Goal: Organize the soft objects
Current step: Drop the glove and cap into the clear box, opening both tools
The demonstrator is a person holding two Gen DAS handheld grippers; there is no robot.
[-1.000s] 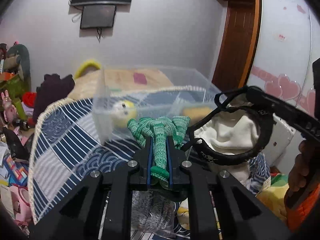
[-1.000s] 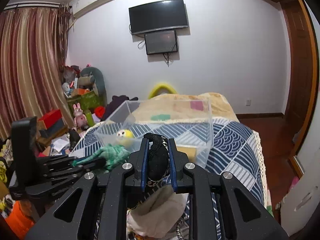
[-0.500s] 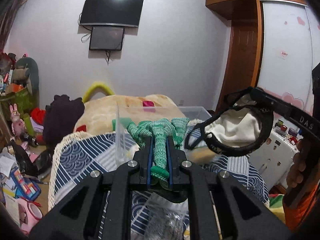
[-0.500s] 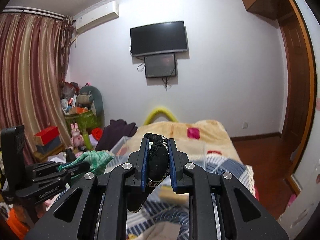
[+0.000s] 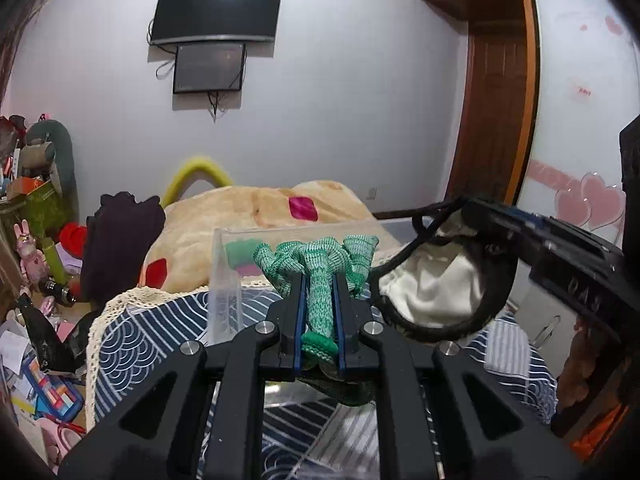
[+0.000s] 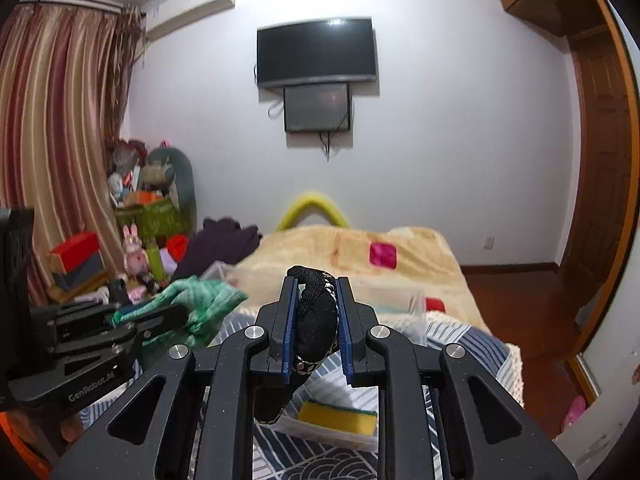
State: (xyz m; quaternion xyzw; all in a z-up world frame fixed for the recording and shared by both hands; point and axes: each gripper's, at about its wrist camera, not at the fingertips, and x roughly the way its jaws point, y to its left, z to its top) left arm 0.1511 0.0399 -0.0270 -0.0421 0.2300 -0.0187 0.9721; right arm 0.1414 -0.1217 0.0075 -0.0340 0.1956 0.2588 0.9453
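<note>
My left gripper is shut on a green knitted glove, held above the clear plastic bin on the bed. It also shows in the right wrist view with the glove hanging from it. My right gripper is shut on a black-and-white cloth item. In the left wrist view the right gripper holds that item as a black-rimmed white pouch to the right of the glove. A yellow sponge lies in the bin below.
The bed has a blue patterned quilt and a beige blanket. Toys and boxes are piled at the left wall. A TV hangs on the far wall. A wooden door is at right.
Both grippers have lifted higher with their items; the bin has dropped lower in both views and the wall and TV fill more of the frame.
</note>
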